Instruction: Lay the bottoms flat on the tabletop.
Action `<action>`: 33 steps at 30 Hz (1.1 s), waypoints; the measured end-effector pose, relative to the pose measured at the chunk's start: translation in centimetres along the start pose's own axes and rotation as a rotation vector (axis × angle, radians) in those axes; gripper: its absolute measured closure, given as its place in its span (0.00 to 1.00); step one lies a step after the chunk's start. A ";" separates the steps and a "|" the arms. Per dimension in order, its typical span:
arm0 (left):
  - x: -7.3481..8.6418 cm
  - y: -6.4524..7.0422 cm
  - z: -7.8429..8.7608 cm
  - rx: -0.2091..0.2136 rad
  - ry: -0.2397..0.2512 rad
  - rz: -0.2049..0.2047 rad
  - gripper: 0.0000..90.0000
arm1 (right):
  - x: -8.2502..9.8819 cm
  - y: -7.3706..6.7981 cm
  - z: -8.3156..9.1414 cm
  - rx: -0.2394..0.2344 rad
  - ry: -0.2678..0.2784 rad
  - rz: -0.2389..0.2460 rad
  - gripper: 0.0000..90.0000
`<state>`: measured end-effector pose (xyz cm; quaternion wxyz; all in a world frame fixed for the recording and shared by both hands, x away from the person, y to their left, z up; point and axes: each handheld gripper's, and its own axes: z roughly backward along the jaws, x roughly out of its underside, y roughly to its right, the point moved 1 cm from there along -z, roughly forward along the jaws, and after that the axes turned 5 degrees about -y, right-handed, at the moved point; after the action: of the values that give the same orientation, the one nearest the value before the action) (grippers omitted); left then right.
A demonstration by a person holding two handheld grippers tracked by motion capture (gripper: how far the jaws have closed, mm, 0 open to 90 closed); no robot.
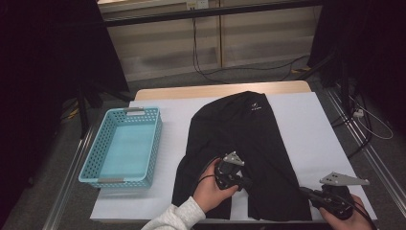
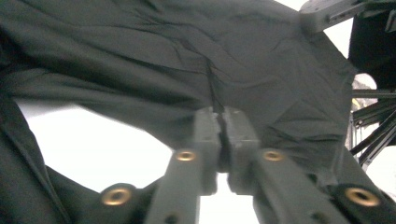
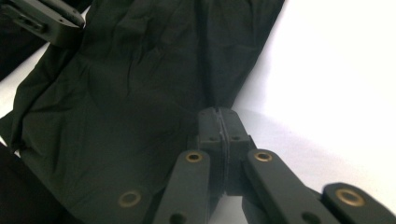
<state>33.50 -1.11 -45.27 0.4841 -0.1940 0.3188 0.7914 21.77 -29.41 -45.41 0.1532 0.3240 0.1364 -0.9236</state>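
Note:
A black garment (image 1: 249, 139) lies spread on the white-covered table (image 1: 311, 124), with a small white logo near its far end. My left gripper (image 1: 249, 184) rests on the near middle of the cloth, held by a hand in a white sleeve. In the left gripper view its jaws (image 2: 222, 116) stand almost together, pinching a ridge of the black garment (image 2: 163, 56). My right gripper (image 1: 306, 191) is at the garment's near right corner. Its jaws (image 3: 219, 114) are closed on the edge of the garment (image 3: 126, 93).
A light blue perforated basket (image 1: 95, 153) stands on the table's left side and holds nothing. White table surface shows to the right of the garment. Cables and dark stands line the floor beyond the table's far edge.

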 end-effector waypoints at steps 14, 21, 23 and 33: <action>0.5 -3.7 5.2 -0.090 0.122 0.082 0.34 | -2.0 -0.5 -1.5 0.031 0.072 0.015 0.49; 2.1 -5.9 7.7 -0.168 0.147 0.142 0.29 | -3.0 -0.7 -2.3 0.027 0.090 0.029 0.38; 2.5 -6.4 8.0 -0.185 0.152 0.155 0.28 | -3.4 -0.9 -2.5 0.022 0.100 0.036 0.37; 4.4 -7.3 9.1 -0.234 0.154 0.197 0.26 | -5.2 -2.5 -4.2 -0.025 0.092 0.099 0.33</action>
<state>38.02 10.39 -43.70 0.3524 -0.2772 0.2780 0.8495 27.05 -24.63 -44.91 0.1962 0.3703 0.1389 -0.8973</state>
